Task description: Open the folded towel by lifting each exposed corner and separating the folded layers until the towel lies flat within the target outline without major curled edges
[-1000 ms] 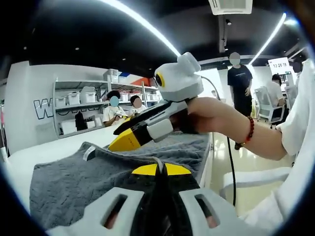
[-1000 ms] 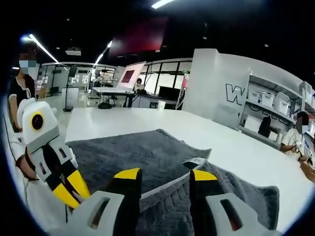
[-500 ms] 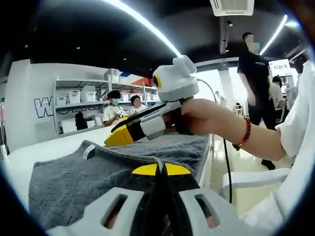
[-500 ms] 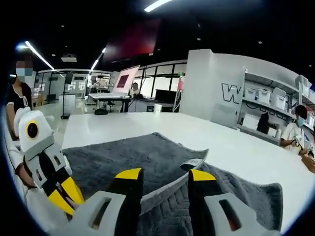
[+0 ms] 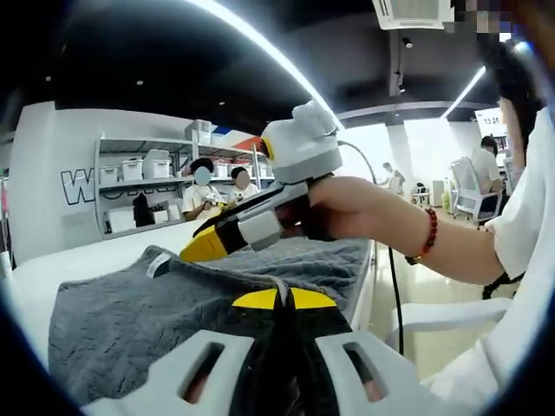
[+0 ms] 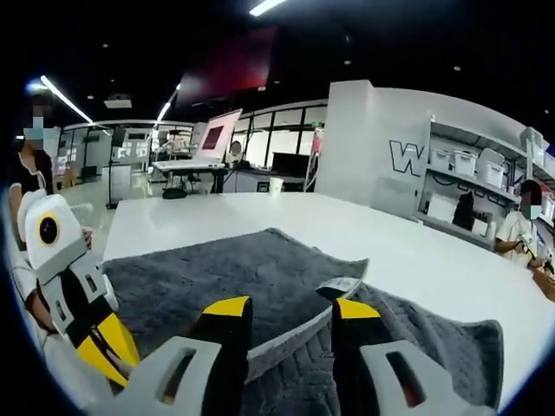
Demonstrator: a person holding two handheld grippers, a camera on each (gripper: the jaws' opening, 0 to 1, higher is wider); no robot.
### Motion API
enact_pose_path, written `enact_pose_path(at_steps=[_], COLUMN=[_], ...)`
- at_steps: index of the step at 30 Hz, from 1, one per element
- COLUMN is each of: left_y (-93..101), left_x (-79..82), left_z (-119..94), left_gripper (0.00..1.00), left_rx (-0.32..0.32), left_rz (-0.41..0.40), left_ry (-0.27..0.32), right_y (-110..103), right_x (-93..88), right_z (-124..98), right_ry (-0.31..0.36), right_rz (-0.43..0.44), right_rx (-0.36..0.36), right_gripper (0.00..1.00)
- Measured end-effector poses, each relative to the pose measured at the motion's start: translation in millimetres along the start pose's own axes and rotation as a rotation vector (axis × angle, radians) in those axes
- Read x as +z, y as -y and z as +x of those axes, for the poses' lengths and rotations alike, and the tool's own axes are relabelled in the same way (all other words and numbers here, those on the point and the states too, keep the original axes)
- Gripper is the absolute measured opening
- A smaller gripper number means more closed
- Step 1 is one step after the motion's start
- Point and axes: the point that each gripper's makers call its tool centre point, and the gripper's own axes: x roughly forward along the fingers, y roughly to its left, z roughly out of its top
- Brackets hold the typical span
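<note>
Left hand-held gripper (image 5: 284,299) clenched on grey towel (image 5: 130,308); right hand-held gripper (image 6: 282,310) released, straddling folded edge on counter (image 6: 416,256).

white table (image 6: 260,217), shelves with bins (image 5: 139,173), seated people (image 5: 217,186), ceiling light strips (image 5: 260,48).

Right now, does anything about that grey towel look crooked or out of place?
Yes. The towel is still folded: its top layer ends in a raised edge running across the lower layer, and the corner with the small white label curls up off the table. The right gripper straddles that edge with its jaws apart.
</note>
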Motion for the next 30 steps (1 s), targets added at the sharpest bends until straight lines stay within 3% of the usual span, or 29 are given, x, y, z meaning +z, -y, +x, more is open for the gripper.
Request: enact_pose_path(at_steps=[30], left_y=[1.6], left_x=[-2.1], left_z=[-1], left_gripper=[0.03], left_rx=[-0.008], left_rz=[-0.003], left_ry=[0.005], right_y=[14], right_x=[-15.3], right_z=[19], right_ry=[-0.071], right_rz=[0.07], right_rx=[0.015], right_gripper=[0.32])
